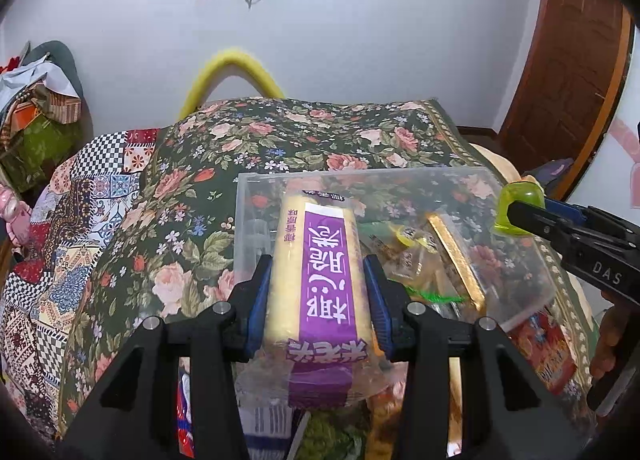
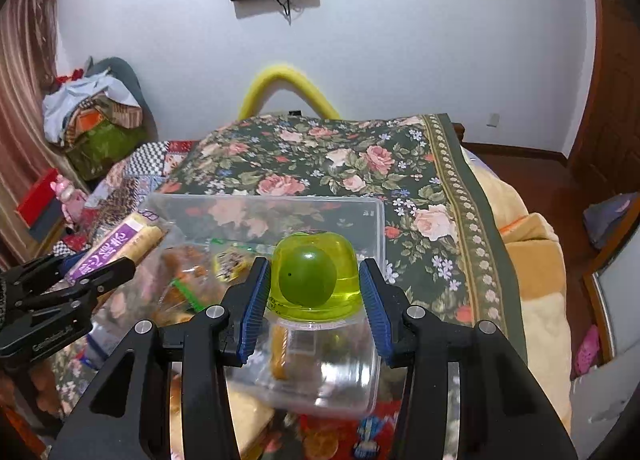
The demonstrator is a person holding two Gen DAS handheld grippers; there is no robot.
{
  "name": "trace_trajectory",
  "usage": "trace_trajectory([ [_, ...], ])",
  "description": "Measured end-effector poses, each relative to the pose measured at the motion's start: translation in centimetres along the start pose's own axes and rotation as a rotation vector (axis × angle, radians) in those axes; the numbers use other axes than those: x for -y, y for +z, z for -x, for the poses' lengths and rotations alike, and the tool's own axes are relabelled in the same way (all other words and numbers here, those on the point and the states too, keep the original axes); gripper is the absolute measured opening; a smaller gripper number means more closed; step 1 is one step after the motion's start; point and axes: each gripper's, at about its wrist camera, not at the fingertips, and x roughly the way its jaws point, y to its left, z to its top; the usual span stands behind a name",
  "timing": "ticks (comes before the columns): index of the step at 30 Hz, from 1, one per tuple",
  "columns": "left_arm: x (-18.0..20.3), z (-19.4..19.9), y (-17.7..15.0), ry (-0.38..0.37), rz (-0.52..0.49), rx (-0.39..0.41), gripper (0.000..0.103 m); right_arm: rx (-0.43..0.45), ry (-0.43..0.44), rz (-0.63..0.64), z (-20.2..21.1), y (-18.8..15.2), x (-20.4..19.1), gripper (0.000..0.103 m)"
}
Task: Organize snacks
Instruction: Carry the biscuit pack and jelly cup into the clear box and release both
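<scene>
- Two hand-held grippers hang over a bed covered with a floral blanket (image 1: 304, 140), and each one carries a snack.
- We see the left hand-held gripper (image 1: 318, 292) clamped on a long yellow wafer pack with a purple label (image 1: 320, 272); its blue pads press the pack's two long sides.
- That wafer pack points away from the camera, and its far end reaches over the left part of a clear plastic box (image 1: 400, 174).
- We see the right hand-held gripper (image 2: 316, 288) closed on a green jelly cup (image 2: 314, 276), a clear dome with a round green fruit inside, pads touching its sides.
- From the left wrist view the jelly cup (image 1: 518, 208) sits above the box's far right corner.
- Our clear plastic box (image 2: 260, 204) rests on the floral blanket near the bed's near edge, with the blanket's bordered right edge just beside it.
- Inside the box we make out small wrapped snacks (image 1: 416, 240) and a long gold-edged packet (image 1: 456, 256).
- More snack packets (image 2: 360, 436) lie on the bed at the near edge, blurred.
</scene>
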Motion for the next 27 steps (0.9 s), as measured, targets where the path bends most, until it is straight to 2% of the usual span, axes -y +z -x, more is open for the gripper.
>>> trace_trajectory([
  [6,0.0,-1.8,0.5,0.036,0.022,-0.026,0.044,-0.044,0.007,0.009,-2.0,0.6,-0.1,0.043],
  [14,0.1,-2.8,0.4,0.033,0.028,-0.058,0.045,-0.087,-0.009,0.009,-3.7,0.4,-0.1,0.043],
  [16,-0.3,-3.0,0.3,0.024,0.054,-0.08,0.052,-0.088,-0.023,0.014,-3.8,0.4,0.0,0.043],
  [21,-0.9,-2.2,0.5,-0.001,0.104,-0.08,0.059,-0.077,-0.047,0.028,-2.9,0.2,-0.2,0.044],
  [27,-0.1,0.9,0.3,0.003,0.051,-0.033,0.064,-0.053,-0.002,0.001,-0.6,0.4,-0.4,0.052],
])
